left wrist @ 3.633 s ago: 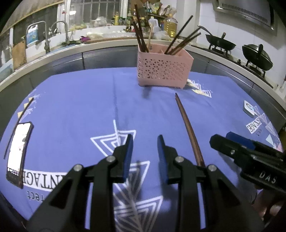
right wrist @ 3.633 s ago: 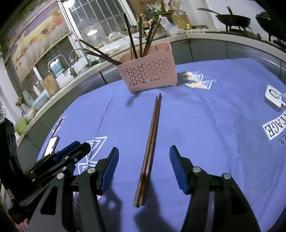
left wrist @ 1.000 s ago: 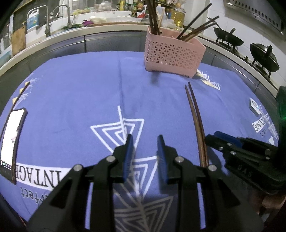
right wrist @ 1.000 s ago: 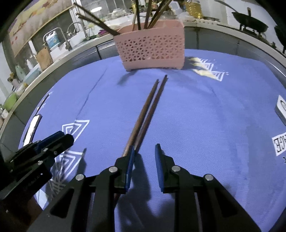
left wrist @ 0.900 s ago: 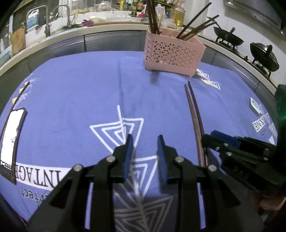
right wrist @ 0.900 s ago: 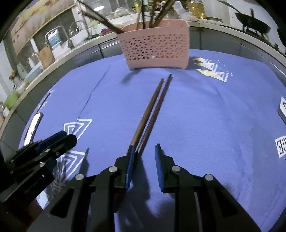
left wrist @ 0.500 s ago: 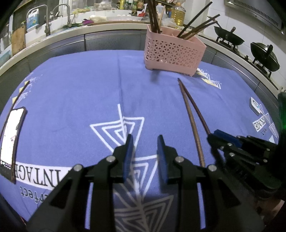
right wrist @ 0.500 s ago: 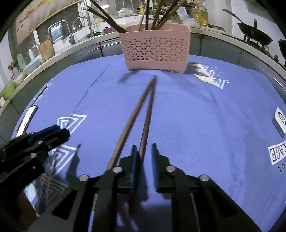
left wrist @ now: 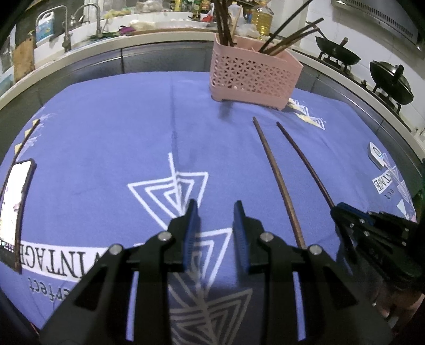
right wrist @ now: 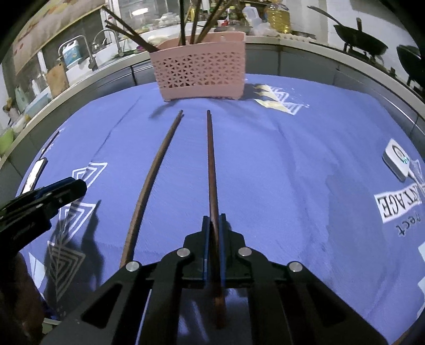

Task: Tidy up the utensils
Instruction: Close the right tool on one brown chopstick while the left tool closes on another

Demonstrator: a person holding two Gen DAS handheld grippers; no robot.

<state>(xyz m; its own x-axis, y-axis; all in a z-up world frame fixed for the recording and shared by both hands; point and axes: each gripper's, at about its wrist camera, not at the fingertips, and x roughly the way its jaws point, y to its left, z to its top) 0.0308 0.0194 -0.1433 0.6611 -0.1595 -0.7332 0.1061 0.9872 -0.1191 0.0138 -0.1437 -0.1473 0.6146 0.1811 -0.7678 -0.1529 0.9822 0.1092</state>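
Note:
Two long brown chopsticks are on the blue tablecloth in front of a pink lattice basket that holds several more chopsticks. My right gripper is shut on the near end of the right chopstick, which points toward the basket. The left chopstick lies free on the cloth beside it. In the left wrist view the free chopstick lies right of my left gripper, which hovers open over the cloth with nothing between its pads. The right gripper holds the other chopstick there.
A phone lies at the cloth's left edge. A small white device sits at the right, near printed lettering. Behind the table run a counter with a sink tap and a stove with woks.
The right gripper's jaws closed on one chopstick and swung it to the right, so the pair that lay together now lies apart. The left gripper stayed where it was.

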